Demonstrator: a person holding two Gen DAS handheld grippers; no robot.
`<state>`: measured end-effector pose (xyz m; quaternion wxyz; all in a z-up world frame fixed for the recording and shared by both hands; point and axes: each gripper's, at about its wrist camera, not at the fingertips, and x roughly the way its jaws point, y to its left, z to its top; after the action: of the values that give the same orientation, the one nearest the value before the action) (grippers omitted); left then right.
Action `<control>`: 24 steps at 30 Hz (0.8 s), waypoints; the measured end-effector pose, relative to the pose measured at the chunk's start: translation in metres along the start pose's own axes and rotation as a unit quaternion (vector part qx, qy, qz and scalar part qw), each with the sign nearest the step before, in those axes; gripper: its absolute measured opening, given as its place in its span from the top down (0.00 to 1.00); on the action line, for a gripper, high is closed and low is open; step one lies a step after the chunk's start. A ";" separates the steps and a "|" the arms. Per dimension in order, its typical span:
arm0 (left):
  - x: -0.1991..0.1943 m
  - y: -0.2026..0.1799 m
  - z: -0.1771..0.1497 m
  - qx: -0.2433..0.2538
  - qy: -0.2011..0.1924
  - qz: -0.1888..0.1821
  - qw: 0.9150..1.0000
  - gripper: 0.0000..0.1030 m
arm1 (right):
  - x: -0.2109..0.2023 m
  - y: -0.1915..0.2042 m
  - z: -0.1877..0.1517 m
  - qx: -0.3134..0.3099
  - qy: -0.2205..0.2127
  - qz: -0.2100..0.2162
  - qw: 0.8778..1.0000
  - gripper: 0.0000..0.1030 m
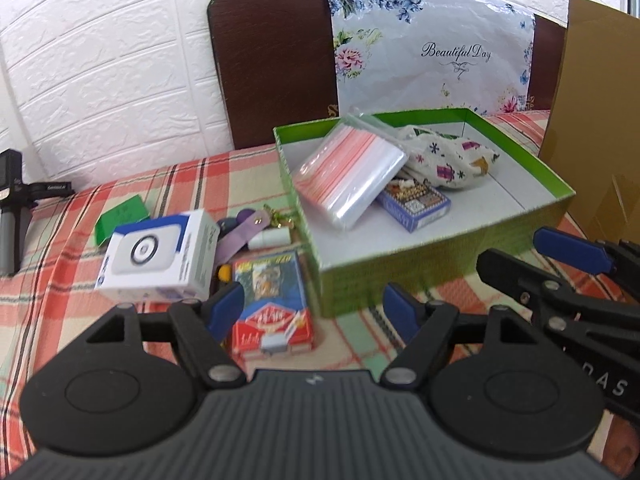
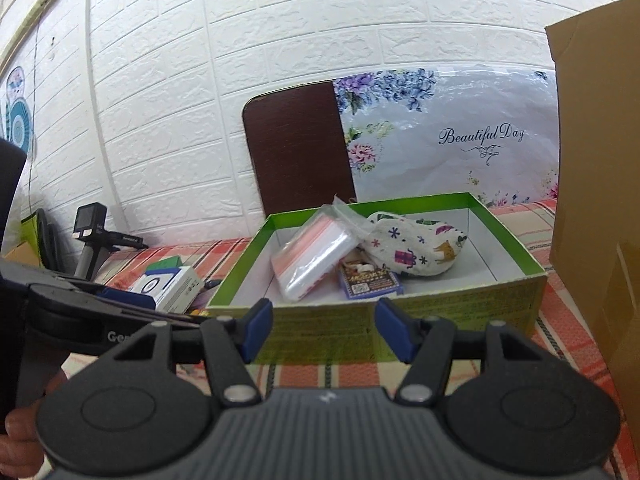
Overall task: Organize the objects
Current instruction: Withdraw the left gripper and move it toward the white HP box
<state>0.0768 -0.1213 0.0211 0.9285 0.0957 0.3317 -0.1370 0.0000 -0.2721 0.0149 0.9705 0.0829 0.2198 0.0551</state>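
Green box (image 1: pixel 440 256), on the plaid bed's far side: 1 zip-bag stack (image 1: pixel 352 172), 1 printed pouch (image 1: pixel 448 160), 1 blue card pack (image 1: pixel 416 204), long axis slanting toward the box's near-right corner. Left gripper (image 1: pixel 314 306) and right gripper (image 2: pixel 322 328): both released, empty.

This looks like a room in a home. A checked cloth (image 1: pixel 120 200) in red and cream covers the surface, like a bed or a low table. On the far side is a white wall with brick-pattern panels (image 2: pixel 240 60), and a dark wooden board (image 1: pixel 276 68) leans against it, partly covered by a flowered plastic sheet (image 1: pixel 432 52).
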 end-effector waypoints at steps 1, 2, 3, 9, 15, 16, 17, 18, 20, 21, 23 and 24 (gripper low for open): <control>-0.002 0.001 -0.003 -0.001 0.001 0.001 1.000 0.24 | -0.002 0.003 -0.002 -0.003 0.001 0.001 1.000 0.43; -0.003 0.002 -0.005 -0.003 0.002 0.002 1.000 0.24 | -0.003 0.005 -0.003 -0.006 0.003 0.003 1.000 0.43; -0.005 0.004 -0.009 -0.005 0.003 0.003 1.000 0.24 | -0.005 0.008 -0.005 -0.008 0.004 0.004 1.000 0.43; -0.014 0.015 -0.026 -0.017 0.010 0.011 1.000 0.24 | -0.011 0.023 -0.017 -0.025 0.019 0.017 0.999 0.43; -0.021 0.035 -0.046 -0.037 0.020 0.021 0.999 0.24 | -0.010 0.045 -0.029 -0.047 0.039 0.039 0.997 0.43; -0.021 0.039 -0.048 -0.042 0.022 0.024 0.999 0.24 | -0.009 0.050 -0.031 -0.052 0.042 0.043 0.997 0.43; -0.022 0.043 -0.051 -0.047 0.024 0.026 0.998 0.24 | -0.009 0.054 -0.032 -0.058 0.044 0.046 0.996 0.43; -0.022 0.048 -0.053 -0.053 0.025 0.030 0.998 0.24 | -0.007 0.059 -0.033 -0.063 0.047 0.050 0.996 0.43; -0.022 0.058 -0.057 -0.063 0.028 0.037 0.997 0.24 | -0.005 0.068 -0.035 -0.073 0.053 0.058 0.994 0.43; -0.022 0.063 -0.059 -0.068 0.029 0.040 0.996 0.24 | -0.004 0.073 -0.036 -0.078 0.055 0.061 0.994 0.43; -0.020 0.073 -0.062 -0.077 0.031 0.047 0.995 0.24 | 0.000 0.083 -0.037 -0.087 0.060 0.067 0.992 0.43; -0.020 0.078 -0.063 -0.082 0.033 0.051 0.995 0.24 | 0.002 0.087 -0.038 -0.092 0.063 0.070 0.991 0.43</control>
<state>0.0496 -0.0267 -0.0077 0.9276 0.0405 0.3667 -0.0590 -0.0210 -0.1813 -0.0035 0.9519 0.0048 0.2680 0.1482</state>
